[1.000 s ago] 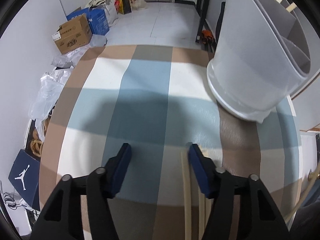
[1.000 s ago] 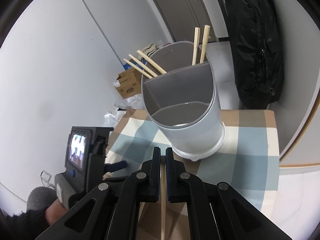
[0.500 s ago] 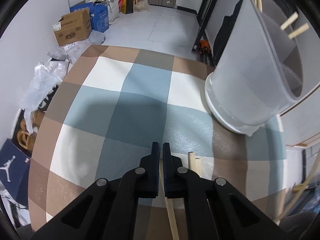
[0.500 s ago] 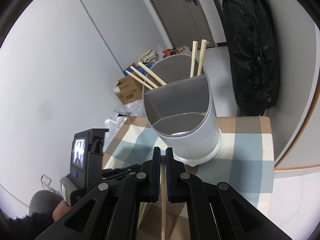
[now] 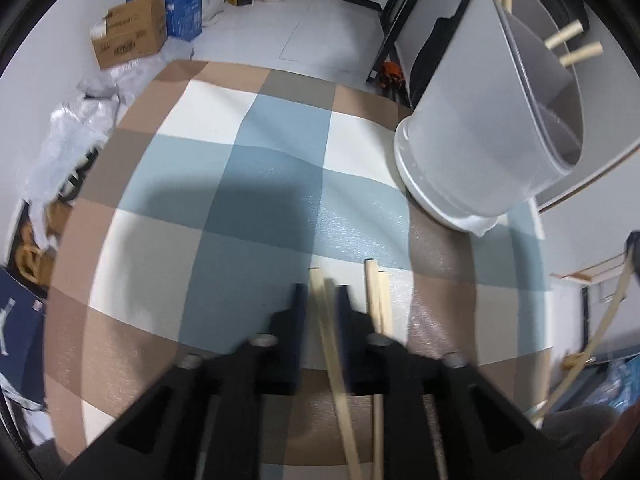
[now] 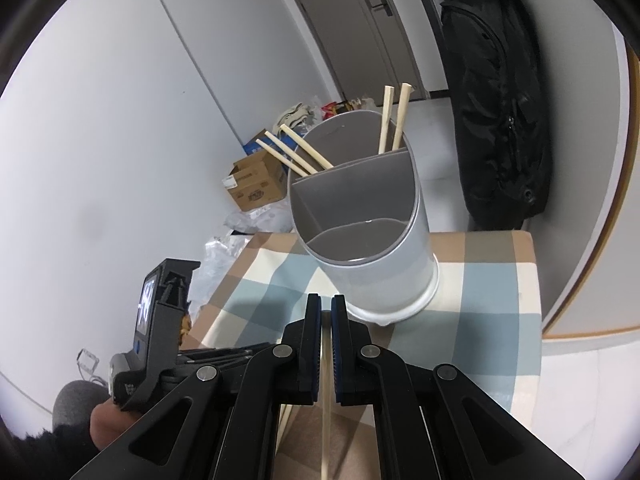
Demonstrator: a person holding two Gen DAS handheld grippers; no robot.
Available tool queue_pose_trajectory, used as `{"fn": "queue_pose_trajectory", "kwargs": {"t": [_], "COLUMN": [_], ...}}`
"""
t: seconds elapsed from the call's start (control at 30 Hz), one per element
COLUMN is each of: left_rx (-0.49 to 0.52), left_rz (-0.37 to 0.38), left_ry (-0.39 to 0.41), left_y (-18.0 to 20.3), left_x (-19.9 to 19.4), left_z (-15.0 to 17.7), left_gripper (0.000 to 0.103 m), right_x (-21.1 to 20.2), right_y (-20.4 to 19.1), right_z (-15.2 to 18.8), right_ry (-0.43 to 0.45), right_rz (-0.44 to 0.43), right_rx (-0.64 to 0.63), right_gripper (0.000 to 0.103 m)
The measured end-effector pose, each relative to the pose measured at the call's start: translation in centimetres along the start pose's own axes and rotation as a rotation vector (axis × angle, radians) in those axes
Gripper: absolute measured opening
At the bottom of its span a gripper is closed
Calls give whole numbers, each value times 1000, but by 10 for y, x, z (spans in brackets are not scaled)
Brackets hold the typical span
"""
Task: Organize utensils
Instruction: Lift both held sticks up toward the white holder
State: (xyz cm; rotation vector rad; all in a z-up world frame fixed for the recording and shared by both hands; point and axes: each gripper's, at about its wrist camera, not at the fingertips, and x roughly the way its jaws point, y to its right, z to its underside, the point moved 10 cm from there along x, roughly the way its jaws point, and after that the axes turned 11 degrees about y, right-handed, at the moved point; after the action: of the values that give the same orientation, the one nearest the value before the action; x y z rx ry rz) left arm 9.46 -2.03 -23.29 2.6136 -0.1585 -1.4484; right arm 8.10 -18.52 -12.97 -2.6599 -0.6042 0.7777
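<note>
A grey divided utensil holder (image 6: 368, 240) stands on the checked table and holds several wooden chopsticks (image 6: 394, 118); it also shows at the right of the left wrist view (image 5: 488, 128). My left gripper (image 5: 322, 300) is low over the table with its jaws a little apart around one chopstick (image 5: 332, 344); the frame is blurred. Two more chopsticks (image 5: 376, 300) lie just right of it. My right gripper (image 6: 326, 312) is shut on a chopstick (image 6: 326, 400) and held above the table in front of the holder.
The checked tablecloth (image 5: 240, 168) ends at a left edge, with cardboard boxes (image 5: 128, 40) and plastic bags (image 5: 76, 120) on the floor beyond. A black backpack (image 6: 496, 120) hangs against the wall behind the holder. The left gripper's body (image 6: 160, 320) shows at lower left.
My left gripper went from open to shut on a chopstick and its jaws now stand slightly apart as it moves. My right gripper has risen a little with its chopstick.
</note>
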Motion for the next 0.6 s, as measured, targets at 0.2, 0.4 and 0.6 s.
{"fn": "queue_pose_trajectory", "kwargs": {"t": [0.2, 0.4, 0.6], "left_rx": [75, 159, 40], "left_rz": [-38, -77, -57], "left_ry": [36, 44, 86], "left_y": [8, 10, -12], "left_x": [1, 0, -9], "left_z": [-2, -1, -12], "left_gripper": [25, 4, 3], "right_x": [1, 1, -3], "right_y": [-2, -3, -1], "right_z": [0, -2, -4], "right_ry": [-1, 3, 9], "right_rz": [-6, -10, 1], "right_rx": [-6, -11, -6], "right_gripper": [4, 4, 4]}}
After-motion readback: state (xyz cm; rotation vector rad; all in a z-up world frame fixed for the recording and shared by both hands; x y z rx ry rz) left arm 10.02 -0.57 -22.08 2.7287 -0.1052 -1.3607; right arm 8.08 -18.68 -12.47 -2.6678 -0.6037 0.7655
